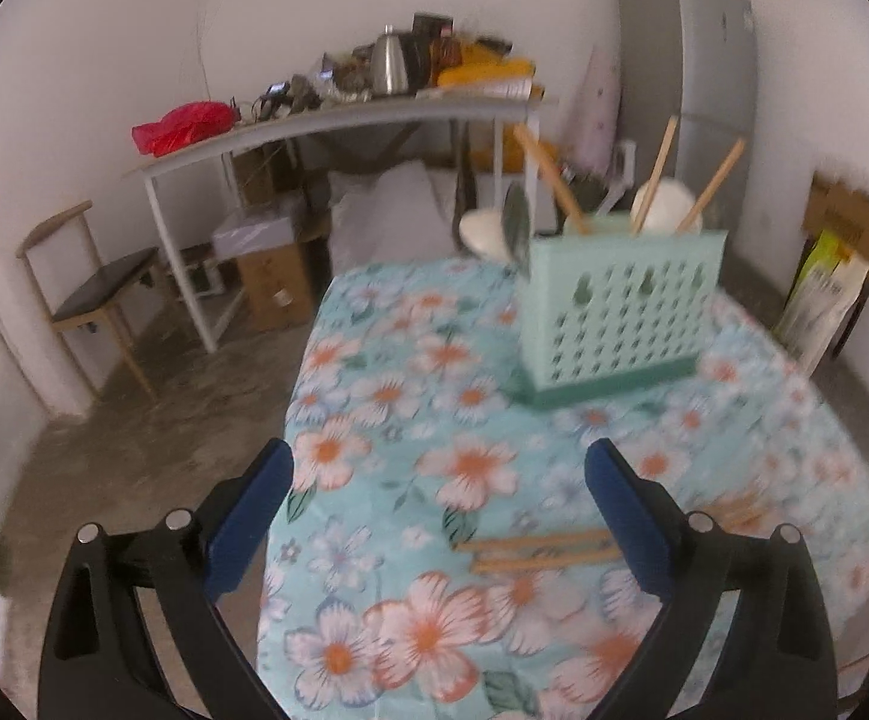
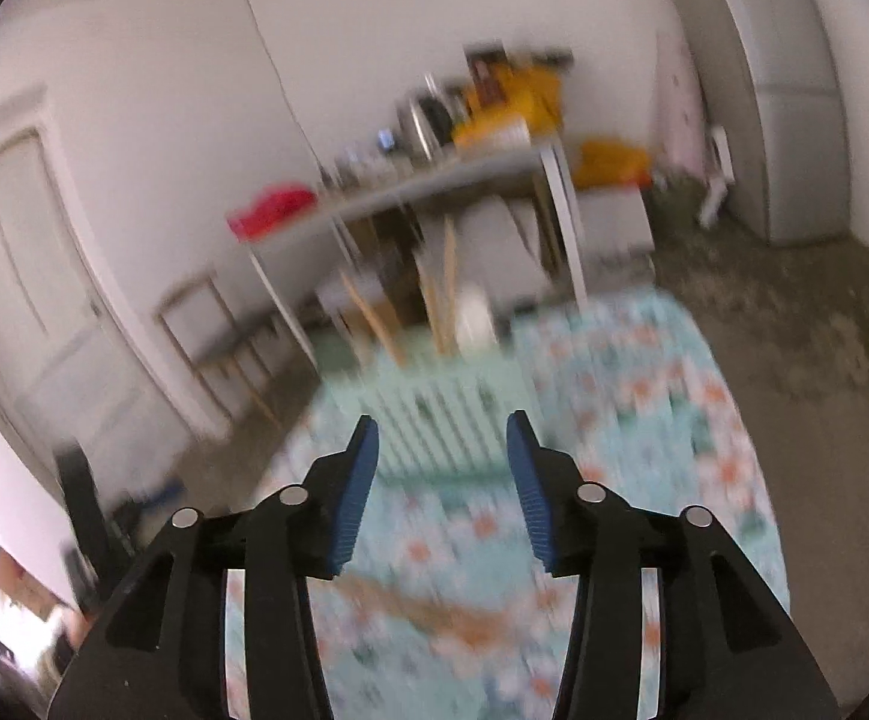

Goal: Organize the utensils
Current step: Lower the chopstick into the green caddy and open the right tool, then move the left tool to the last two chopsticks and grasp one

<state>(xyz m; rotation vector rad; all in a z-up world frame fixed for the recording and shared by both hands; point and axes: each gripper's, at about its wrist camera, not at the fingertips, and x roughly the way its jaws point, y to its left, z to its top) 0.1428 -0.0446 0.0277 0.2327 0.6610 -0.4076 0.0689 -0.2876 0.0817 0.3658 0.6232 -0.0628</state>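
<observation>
Between the left tongs [image 1: 439, 504]: blades spread wide, nothing held; chopsticks [image 1: 539, 551] lie on the tablecloth [image 1: 374, 420] just beside one blade.
Right tongs [image 2: 442, 480]: parted, empty.
Risk: chopsticks could be knocked off, or the rack [image 1: 620, 312] tipped.

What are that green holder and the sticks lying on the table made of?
The green holder looks like moulded plastic: matte mint walls pierced with even rows of holes, on a darker green base. The loose chopsticks on the flowered tablecloth look like bare wood or bamboo, pale tan with no shine; blur hides any grain, so I cannot say which.
</observation>
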